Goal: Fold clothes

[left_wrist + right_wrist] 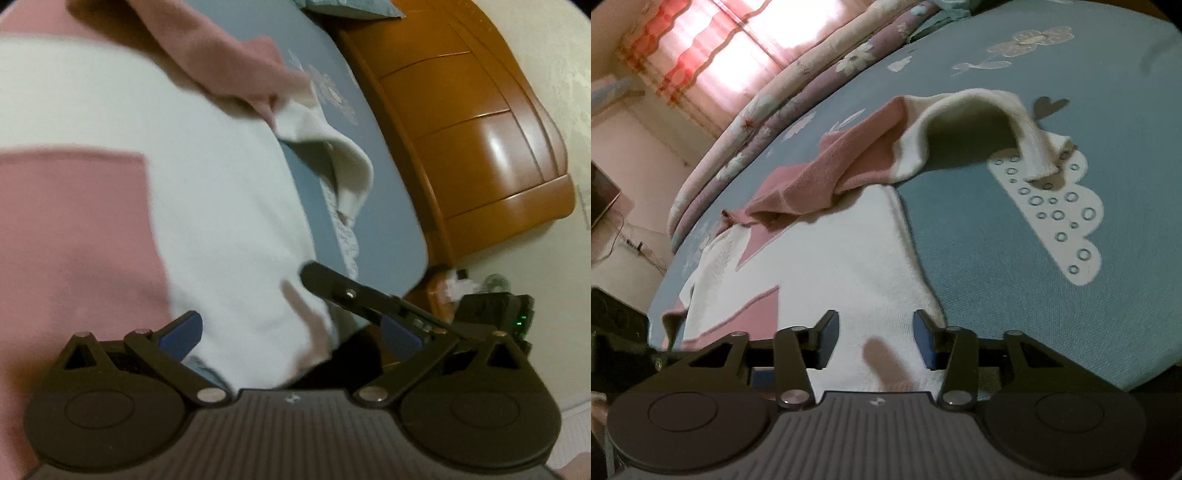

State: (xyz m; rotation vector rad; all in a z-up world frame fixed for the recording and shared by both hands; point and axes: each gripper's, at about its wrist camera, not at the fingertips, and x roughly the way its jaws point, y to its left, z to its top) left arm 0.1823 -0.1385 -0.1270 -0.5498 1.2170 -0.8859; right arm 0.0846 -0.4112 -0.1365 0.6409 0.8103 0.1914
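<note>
A white sweater (831, 266) with pink blocks lies spread on the blue bed sheet (997, 295). Its pink sleeve (820, 173) is thrown across the body, and the white cuff (979, 118) arches over onto the sheet. My right gripper (875, 332) is open over the sweater's near white edge; fabric lies between the blue pads without being pinched. My left gripper (295, 328) is wide open at the sweater (184, 184), white fabric filling the gap between its fingers. In the left wrist view a black finger of the right gripper (351, 291) reaches in from the right at the garment's corner.
The sheet carries a white cloud print (1052, 229). A rolled floral quilt (768, 118) lies along the bed's far side, below a curtained window (701, 44). A wooden headboard (480, 147) stands at the bed's end, with a pillow (351, 7) beside it.
</note>
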